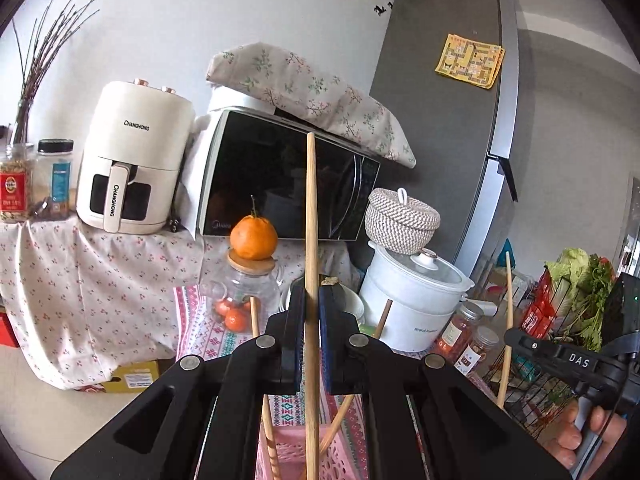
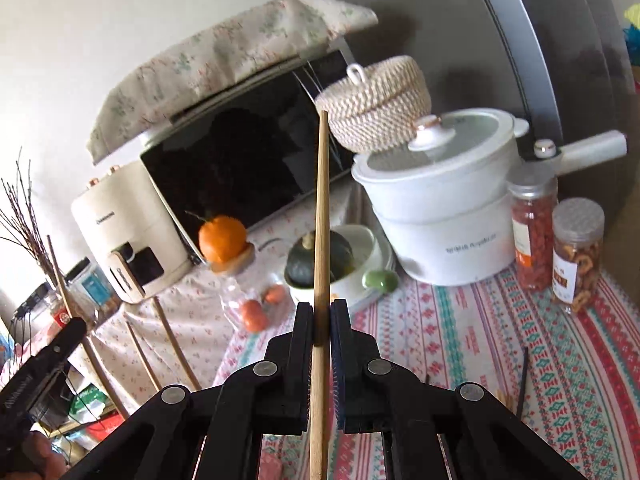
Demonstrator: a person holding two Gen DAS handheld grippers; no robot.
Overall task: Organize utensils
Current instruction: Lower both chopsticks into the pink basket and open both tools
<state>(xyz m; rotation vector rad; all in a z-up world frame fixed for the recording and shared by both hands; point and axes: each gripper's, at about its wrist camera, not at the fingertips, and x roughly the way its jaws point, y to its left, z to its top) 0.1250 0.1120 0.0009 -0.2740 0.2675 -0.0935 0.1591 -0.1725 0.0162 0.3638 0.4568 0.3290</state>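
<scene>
In the left wrist view my left gripper (image 1: 312, 296) is shut on a wooden chopstick (image 1: 311, 216) held upright. Below it a pink slotted basket (image 1: 292, 454) holds two other wooden chopsticks (image 1: 256, 320). My right gripper (image 1: 560, 354) shows at the right with another chopstick (image 1: 508, 320). In the right wrist view my right gripper (image 2: 321, 312) is shut on a wooden chopstick (image 2: 322, 216) held upright. My left gripper (image 2: 48, 356) shows at the far left with several chopsticks (image 2: 160, 328) near it.
On the patterned tablecloth (image 2: 460, 344) stand a white pot (image 2: 448, 216), two snack jars (image 2: 576, 256), a bowl with a dark squash (image 2: 320, 256) and a glass jar topped by an orange (image 1: 253, 236). A microwave (image 1: 280, 176), air fryer (image 1: 132, 164) and fridge (image 1: 448, 112) stand behind. A dark stick (image 2: 522, 380) lies on the cloth.
</scene>
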